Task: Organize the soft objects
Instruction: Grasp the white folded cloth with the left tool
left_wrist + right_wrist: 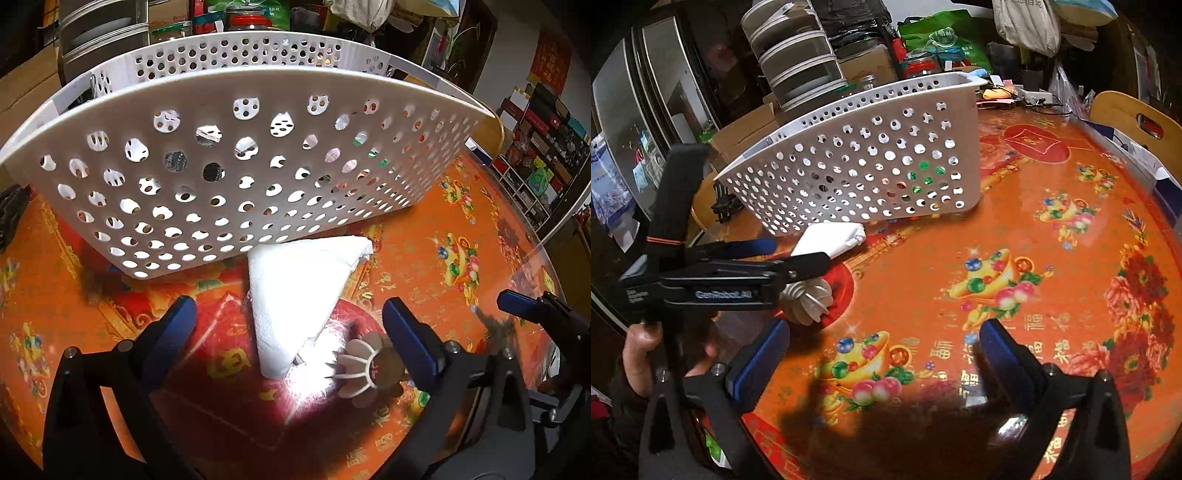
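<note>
A folded white paper towel (295, 291) lies on the orange table just in front of the white perforated basket (229, 173). My left gripper (288, 325) is open, low over the table, with its blue fingers on either side of the towel's near end. A small beige and white soft toy (369, 365) lies by the right finger. In the right wrist view the towel (831, 240), the toy (809, 295) and the basket (864, 162) sit at left, with the left gripper (798, 254) over them. My right gripper (882, 350) is open and empty above bare tablecloth.
The round table has an orange patterned cloth under glass (1052, 258). The right gripper's finger (517, 302) shows at the right of the left wrist view. Jars, bags and stacked boxes (798, 55) stand behind the basket. A wooden chair back (1134, 118) is at the far right.
</note>
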Tool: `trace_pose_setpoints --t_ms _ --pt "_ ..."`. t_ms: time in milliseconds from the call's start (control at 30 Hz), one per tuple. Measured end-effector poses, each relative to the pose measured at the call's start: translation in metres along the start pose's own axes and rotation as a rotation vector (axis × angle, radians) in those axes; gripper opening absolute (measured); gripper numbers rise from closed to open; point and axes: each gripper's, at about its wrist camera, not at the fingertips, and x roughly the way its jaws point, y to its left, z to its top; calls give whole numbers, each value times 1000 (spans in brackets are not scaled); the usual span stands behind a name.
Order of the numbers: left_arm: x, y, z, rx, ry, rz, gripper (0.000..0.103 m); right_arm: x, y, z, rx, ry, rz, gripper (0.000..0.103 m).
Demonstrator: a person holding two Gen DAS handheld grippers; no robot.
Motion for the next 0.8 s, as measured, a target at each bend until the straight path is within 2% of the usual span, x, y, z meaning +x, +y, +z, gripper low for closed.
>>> trace_pose_setpoints --t_ms 133,200,267,300,733,800 --pt "2 0 -1 -8 -7 -28 78 -1 -2 0 5 0 4 103" --pt "-2 -1 -2 4 -18 -34 65 0 -2 0 3 4 1 103" --pt "-7 -4 -2 18 -30 -41 45 1 0 0 1 7 5 103" --pt "-9 -4 -3 23 -29 -44 42 2 1 0 0 9 5 103" --pt "-3 9 1 -17 7 -99 40 6 8 0 -5 15 21 103" --pt "-2 7 2 -15 9 -103 28 6 8 0 -6 14 23 103"
